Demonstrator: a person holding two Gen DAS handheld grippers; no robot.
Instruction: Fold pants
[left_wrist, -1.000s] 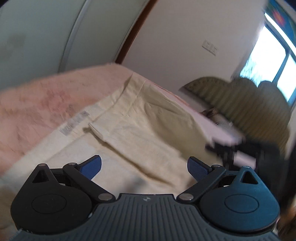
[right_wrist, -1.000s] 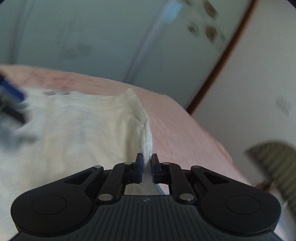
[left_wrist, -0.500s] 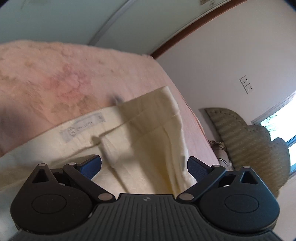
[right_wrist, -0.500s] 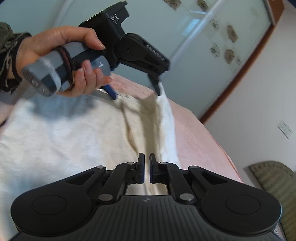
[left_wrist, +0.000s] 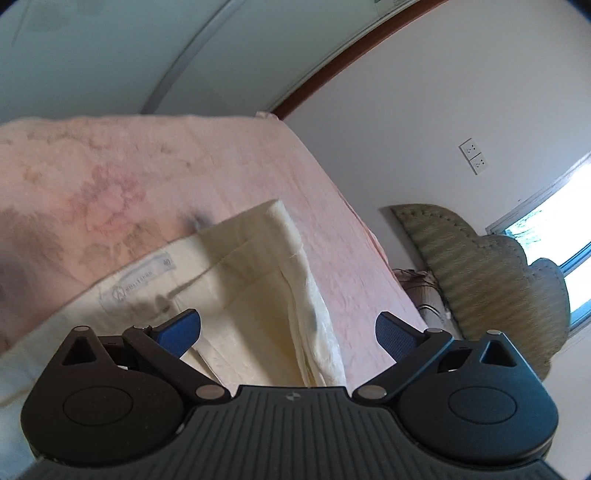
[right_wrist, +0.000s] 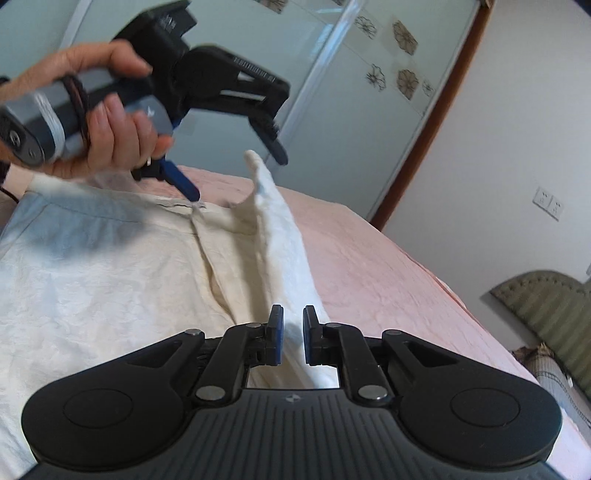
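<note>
Cream pants (left_wrist: 258, 295) lie on a pink bed cover (left_wrist: 147, 166), their waistband label (left_wrist: 140, 280) facing up. My left gripper (left_wrist: 288, 319) hovers above the waist, open, nothing between its fingers. In the right wrist view a hand (right_wrist: 110, 129) holds that left gripper (right_wrist: 236, 176) over the waistband of the pants (right_wrist: 110, 277), whose folded corner (right_wrist: 255, 158) sticks up beside one finger. My right gripper (right_wrist: 293, 317) sits low at the fold's right edge. Its jaws are opening, with the cloth ridge running between the pads.
The bed cover (right_wrist: 388, 277) runs on to the right of the pants, up to the bed's edge. A padded green headboard (left_wrist: 480, 277) and a bright window (left_wrist: 554, 229) stand at the right. Glass sliding doors (right_wrist: 332, 110) close off the far side.
The left gripper, still open, has drawn back and rolled, so the waistband now lies ahead of it. The right gripper's pads have parted slightly around the fold.
</note>
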